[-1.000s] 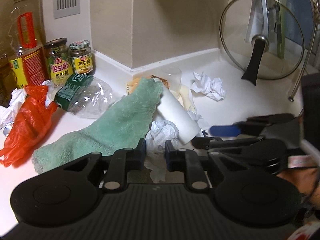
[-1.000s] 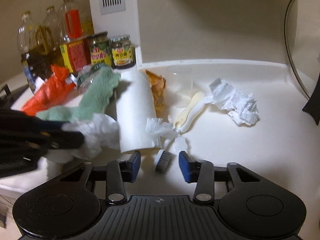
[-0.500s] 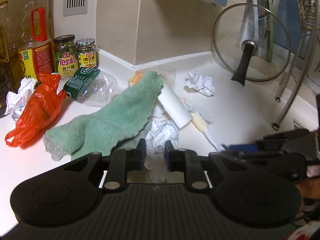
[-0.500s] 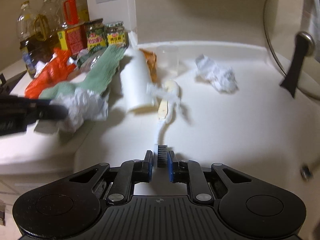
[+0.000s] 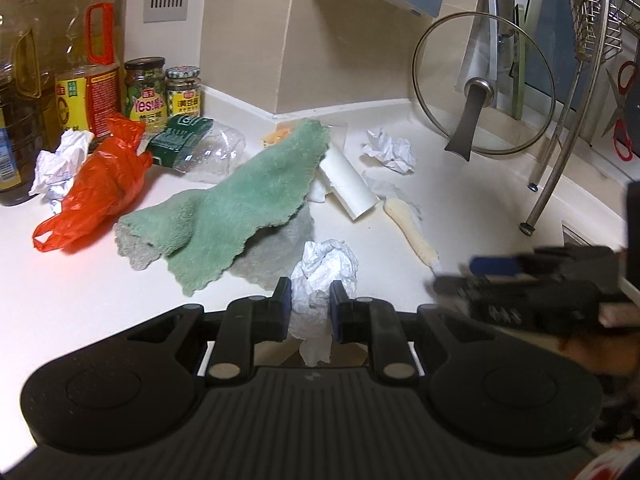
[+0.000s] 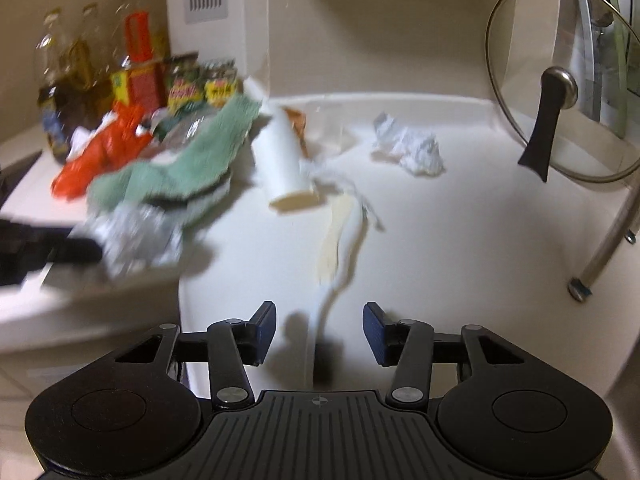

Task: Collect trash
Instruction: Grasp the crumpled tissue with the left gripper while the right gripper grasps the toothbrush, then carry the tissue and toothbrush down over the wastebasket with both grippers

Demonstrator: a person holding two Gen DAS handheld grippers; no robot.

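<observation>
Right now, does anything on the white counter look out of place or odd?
Yes. The long cream bottle brush hangs over the white counter's front edge between the opening right gripper's pads, untouched and blurred. A green towel sprawls over a white paper roll.

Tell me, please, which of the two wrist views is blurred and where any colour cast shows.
Right wrist view: motion-smeared, worst on the crumpled paper and the long-handled brush. Left wrist view: mostly sharp; a reddish cast on the counter beside the orange bag.
</observation>
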